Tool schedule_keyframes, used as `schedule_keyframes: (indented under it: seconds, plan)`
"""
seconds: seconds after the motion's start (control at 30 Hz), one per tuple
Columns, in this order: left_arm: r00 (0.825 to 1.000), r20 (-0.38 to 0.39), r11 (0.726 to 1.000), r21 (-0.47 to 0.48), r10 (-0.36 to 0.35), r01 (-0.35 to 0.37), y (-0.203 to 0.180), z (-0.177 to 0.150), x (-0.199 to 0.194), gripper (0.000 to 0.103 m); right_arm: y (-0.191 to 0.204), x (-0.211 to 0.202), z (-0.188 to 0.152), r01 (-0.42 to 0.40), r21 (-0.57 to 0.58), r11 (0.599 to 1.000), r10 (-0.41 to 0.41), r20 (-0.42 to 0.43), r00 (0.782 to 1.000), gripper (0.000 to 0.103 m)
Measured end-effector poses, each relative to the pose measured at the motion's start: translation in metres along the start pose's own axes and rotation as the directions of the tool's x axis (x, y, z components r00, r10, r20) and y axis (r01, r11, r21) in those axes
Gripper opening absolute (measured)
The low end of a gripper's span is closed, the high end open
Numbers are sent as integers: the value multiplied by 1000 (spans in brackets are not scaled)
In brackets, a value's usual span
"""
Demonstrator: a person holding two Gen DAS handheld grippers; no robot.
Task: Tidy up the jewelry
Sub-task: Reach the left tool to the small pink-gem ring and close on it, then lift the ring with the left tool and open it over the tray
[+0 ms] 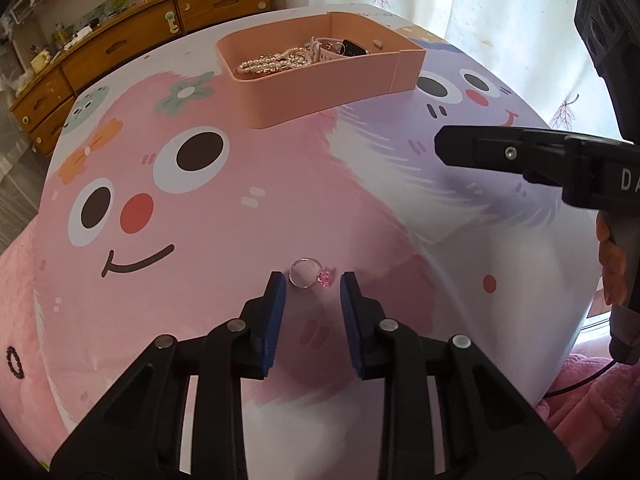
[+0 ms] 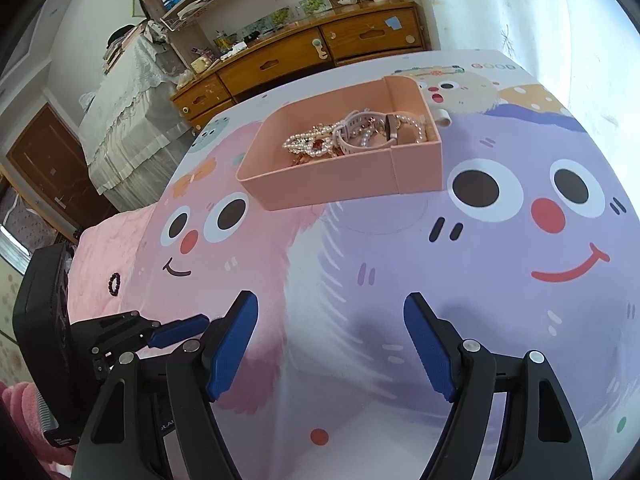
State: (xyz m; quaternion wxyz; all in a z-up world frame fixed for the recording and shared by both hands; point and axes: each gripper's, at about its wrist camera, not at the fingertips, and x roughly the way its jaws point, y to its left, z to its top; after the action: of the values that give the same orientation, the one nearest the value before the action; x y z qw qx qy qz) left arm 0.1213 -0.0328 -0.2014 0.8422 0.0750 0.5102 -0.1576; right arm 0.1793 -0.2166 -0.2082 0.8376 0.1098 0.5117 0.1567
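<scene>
Left wrist view first, reading outward from the ring (image 1: 308,274) as landmark: far to its left a small dark beaded bracelet (image 1: 14,362) lies near the table's left edge, well apart from everything else. Just left of the ring stands one blue pad of the left gripper (image 1: 312,284), the other pad just right of the pink stone; the jaws are narrowed around the ring, which lies flat on the cartoon-printed tablecloth (image 1: 360,208) at the fingertips, and no pad presses on it yet, so nothing is held. Beyond the ring, toward the far side of the table, sits the pink tray (image 1: 320,92) already heaped with pearl strands and a watch. To the ring's right the right gripper (image 2: 330,308) hovers over the purple face with its jaws wide apart and nothing between them. The step in hand looks like picking the ring up; the next move calls for sinking the tips a little, closing gently on the thin band without skidding it, then lifting and carrying it to the tray. Between ring and tray the cloth lies bare, so the path is open; the table's near edge is close behind the grippers, and its right edge falls away by the curtain (image 1: 500,20).
</scene>
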Motion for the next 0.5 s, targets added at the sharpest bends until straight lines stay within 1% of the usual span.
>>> schedule_keyframes:
  seconds: [0.27,0.33,0.37,0.5]
  plan:
    - [1000,29,1000,16,-1,1,1,0,1,25,4,5,1,-17,-19,1000,17,11,1000,77]
    - [999,41,1000,14,4,-4,1,-1,1,22,4,5,-1,-19,-22,1000,19,18,1000,77]
    - [999,50,1000,8,10,-11,1,-1,1,18,5,6,-1,-20,-22,1000,21,23,1000,77]
    - [998,69,1000,-21,-9,11,6,-4,0,17,3,7,-6,-19,-12,1000,19,23,1000,77]
